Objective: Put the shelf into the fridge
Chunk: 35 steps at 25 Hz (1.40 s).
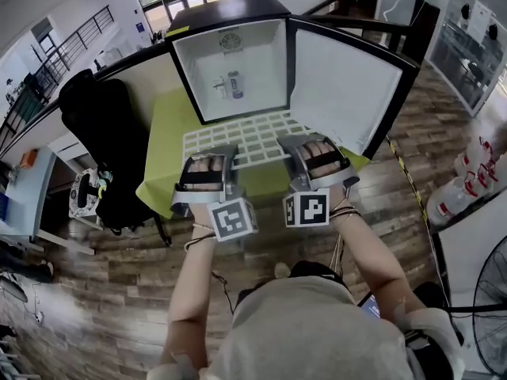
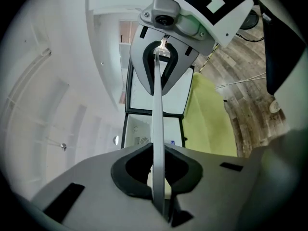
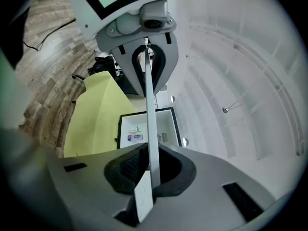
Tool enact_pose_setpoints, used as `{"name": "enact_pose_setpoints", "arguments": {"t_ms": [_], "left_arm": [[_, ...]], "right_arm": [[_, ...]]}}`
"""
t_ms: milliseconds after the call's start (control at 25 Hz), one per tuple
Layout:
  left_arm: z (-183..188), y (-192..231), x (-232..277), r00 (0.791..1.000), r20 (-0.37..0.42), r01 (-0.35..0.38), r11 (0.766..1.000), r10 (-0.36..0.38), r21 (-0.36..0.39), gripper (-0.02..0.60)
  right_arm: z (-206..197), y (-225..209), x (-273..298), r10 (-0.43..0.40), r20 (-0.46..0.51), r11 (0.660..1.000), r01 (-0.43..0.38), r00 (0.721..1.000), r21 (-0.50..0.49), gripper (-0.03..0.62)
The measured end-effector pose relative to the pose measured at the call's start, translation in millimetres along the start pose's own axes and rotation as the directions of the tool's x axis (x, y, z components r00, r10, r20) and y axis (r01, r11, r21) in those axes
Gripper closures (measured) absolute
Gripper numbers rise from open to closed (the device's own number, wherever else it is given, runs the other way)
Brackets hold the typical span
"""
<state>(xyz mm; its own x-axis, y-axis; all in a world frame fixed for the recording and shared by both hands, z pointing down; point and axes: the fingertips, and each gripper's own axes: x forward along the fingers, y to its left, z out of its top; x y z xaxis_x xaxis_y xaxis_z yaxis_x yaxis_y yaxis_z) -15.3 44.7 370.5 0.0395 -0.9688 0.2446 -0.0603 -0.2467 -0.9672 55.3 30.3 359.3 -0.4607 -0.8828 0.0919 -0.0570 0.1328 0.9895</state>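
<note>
The white grid shelf is held flat in the air over the green bench, just in front of the open fridge, with its far edge near the cabinet mouth and not yet inside; the left gripper and the right gripper each pinch its near edge, and both gripper views show the thin panel edge-on between jaws that are nearly closed and pressing on it; the step in hand looks like feeding the shelf straight in; to do it well, hold both grippers at the same height so the panel stays level, and centre it between the side walls before pushing, since a skewed entry would likely jam a corner; the door stands swung out to the right, close to the shelf's right corner, so that side needs watching; small containers sit at the back of the cabinet, so pick a height that passes over them; I cannot make out any side ledges from here, so advance slowly and let go only once both sides feel supported
</note>
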Motion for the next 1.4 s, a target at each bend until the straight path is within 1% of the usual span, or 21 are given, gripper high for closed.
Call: {"name": "enact_pose_setpoints", "arguments": {"t_ms": [160,480,640,840,1080,1200,1400], "left_arm": [[4,19,32,1.000,-0.012,-0.023,1.000,0.023,-0.005,0.537],[-6,24,73,0.999,-0.037,-0.019,1.000,0.019,0.008,0.537],[-17,26,92,0.999,-0.045,-0.021,1.000,0.021,0.000,0.537],[-39,26,124,0.999,-0.054,-0.005,1.000,0.005,-0.003,0.537],[-66,34,171,0.999,-0.041,-0.001,1.000,0.001,-0.002,0.537],[-78,46,195,0.999,-0.035,-0.017,1.000,0.017,0.003,0.537],[-89,48,235,1.000,0.003,-0.007,1.000,0.007,-0.029,0.538]], "right_arm": [[-19,-17,29,-0.018,0.017,1.000,0.018,1.000,-0.007,0.549],[-32,-16,70,-0.005,0.032,1.000,0.004,0.999,0.021,0.549],[-32,-13,93,0.013,0.046,1.000,-0.013,0.999,0.016,0.548],[-29,-8,131,0.027,0.056,0.999,-0.028,0.998,0.018,0.546],[-29,-10,186,0.030,0.057,0.999,-0.031,0.998,0.013,0.545],[-30,-13,216,0.027,0.053,1.000,-0.027,0.998,0.010,0.546],[-37,-16,254,0.027,0.037,1.000,-0.027,0.999,0.001,0.546]]}}
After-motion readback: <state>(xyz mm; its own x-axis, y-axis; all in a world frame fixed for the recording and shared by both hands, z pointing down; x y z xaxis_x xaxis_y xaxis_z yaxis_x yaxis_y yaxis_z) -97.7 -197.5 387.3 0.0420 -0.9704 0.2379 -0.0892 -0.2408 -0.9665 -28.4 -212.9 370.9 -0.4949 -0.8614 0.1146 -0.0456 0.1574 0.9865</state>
